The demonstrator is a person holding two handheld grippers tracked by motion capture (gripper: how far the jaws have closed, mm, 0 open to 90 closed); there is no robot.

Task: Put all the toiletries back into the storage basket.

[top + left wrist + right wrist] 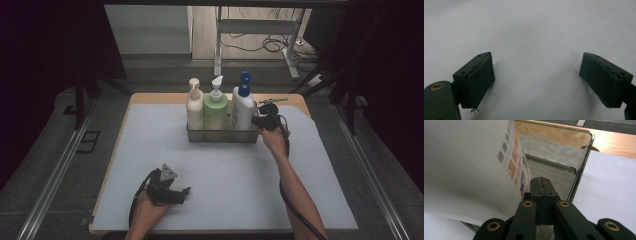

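All three pump bottles stand in the clear caddy (222, 134), so little seems left: the right gripper (261, 120), jaws clenched empty, sits beside the blue-capped bottle (243, 107), the left gripper (181, 193) released on the mat (225, 170)

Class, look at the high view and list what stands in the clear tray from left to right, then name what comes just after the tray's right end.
cream pump bottle → green pump bottle → white bottle with blue pump → right claw; all three bottles stand in the clear tray.
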